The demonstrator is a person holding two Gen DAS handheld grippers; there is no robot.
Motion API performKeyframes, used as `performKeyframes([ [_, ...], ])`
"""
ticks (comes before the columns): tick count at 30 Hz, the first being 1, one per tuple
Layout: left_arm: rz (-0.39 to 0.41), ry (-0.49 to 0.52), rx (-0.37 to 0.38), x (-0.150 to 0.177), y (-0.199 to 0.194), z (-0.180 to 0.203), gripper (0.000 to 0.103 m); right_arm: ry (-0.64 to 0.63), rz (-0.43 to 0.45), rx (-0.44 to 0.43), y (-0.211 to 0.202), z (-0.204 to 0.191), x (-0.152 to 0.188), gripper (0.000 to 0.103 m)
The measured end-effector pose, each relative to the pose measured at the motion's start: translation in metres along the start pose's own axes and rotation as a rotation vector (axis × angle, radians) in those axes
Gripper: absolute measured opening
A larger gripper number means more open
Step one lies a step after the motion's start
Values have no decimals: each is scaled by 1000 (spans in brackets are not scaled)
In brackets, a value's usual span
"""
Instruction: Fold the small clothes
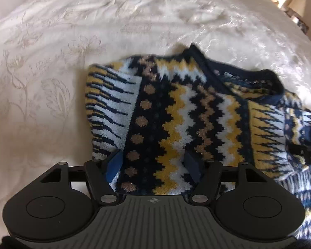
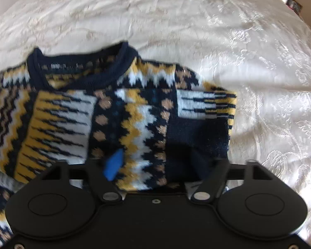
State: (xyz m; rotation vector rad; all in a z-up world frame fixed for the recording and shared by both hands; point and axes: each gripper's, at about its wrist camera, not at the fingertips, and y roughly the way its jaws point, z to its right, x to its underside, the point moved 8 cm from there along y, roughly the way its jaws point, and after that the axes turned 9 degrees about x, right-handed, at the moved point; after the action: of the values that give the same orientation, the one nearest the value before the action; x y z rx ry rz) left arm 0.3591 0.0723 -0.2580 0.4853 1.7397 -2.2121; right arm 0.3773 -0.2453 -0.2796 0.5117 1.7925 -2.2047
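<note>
surface: bed [image 1: 51, 83], cream floral bedspread | on it: patterned knit sweater [image 1: 176, 114], partly folded

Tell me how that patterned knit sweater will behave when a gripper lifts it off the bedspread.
The sweater will probably go floppy: it already lies in soft folds. Its thick knit looks fairly heavy for its size, so unheld parts would likely sag. It seems unlikely to slip, since the yarn looks rough against the bedspread.

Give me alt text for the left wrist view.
The left gripper has its blue-padded fingers spread on either side of a band of a navy, yellow and white patterned sweater, which lies partly folded on a cream embroidered bedspread.
</note>
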Motion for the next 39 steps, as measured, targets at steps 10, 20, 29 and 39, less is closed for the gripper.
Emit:
performKeyframes([
  [10, 75, -67, -88, 1, 12, 11, 91, -47, -46, -71, 10, -1, 6, 103],
  [20, 0, -112, -197, -2, 12, 15, 92, -111, -129, -54, 17, -9, 2, 103],
  [29, -60, -112, -285, -15, 13, 25, 91, -175, -61, -123, 21, -9, 2, 103],
  [39, -43, -130, -223, 30, -23, 79, 91, -200, -14, -137, 17, -11, 0, 103],
])
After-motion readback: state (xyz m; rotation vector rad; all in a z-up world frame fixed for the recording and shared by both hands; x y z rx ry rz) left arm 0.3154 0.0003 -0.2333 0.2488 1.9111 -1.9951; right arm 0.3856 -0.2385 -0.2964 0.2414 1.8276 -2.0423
